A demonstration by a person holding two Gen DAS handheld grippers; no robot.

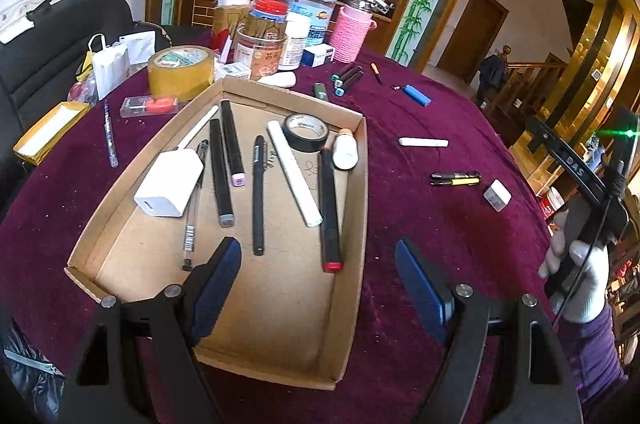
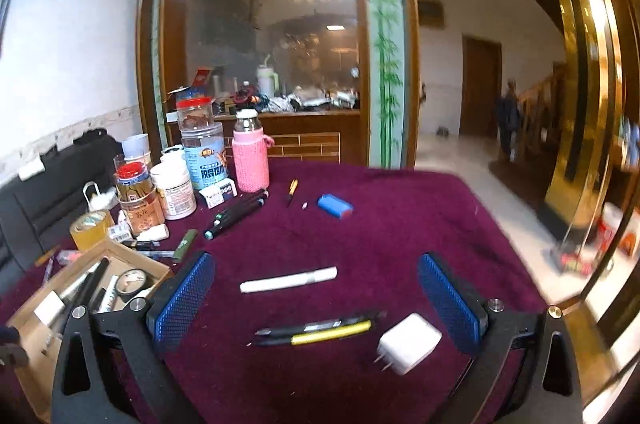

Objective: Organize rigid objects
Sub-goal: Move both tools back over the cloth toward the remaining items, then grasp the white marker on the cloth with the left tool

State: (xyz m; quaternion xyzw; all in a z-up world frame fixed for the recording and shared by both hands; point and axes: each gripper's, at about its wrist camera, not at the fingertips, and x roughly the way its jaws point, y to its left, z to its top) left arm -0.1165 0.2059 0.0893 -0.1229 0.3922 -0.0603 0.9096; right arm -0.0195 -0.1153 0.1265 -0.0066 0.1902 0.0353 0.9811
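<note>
Left view, gripper: the left gripper (image 1: pixel 318 270) hangs over the near end of the cardboard tray (image 1: pixel 352 208), jaws spread wide, nothing between them.
Left view, done: the tray holds one white charger (image 1: pixel 170 184), one black tape roll (image 1: pixel 306 132), three black markers (image 1: pixel 330 210), two pens, two white sticks and one small white bottle.
Left view, left: on the purple cloth (image 1: pixel 420 224) lie one white stick (image 1: pixel 423 142), one yellow-black knife (image 1: pixel 455 179), one white plug (image 1: pixel 497 195), one blue lighter (image 1: pixel 417 95), three green-capped markers (image 1: pixel 347 77).
Right view, gripper: the right gripper (image 2: pixel 316 298) hovers above the cloth, wide open and empty, with the stick (image 2: pixel 289 279), knife (image 2: pixel 316 332) and plug (image 2: pixel 408 343) between its fingers.
Right view, progress: roughly half sorted, judging by counts; this view is blurred, so smaller bits may be missed.
</note>
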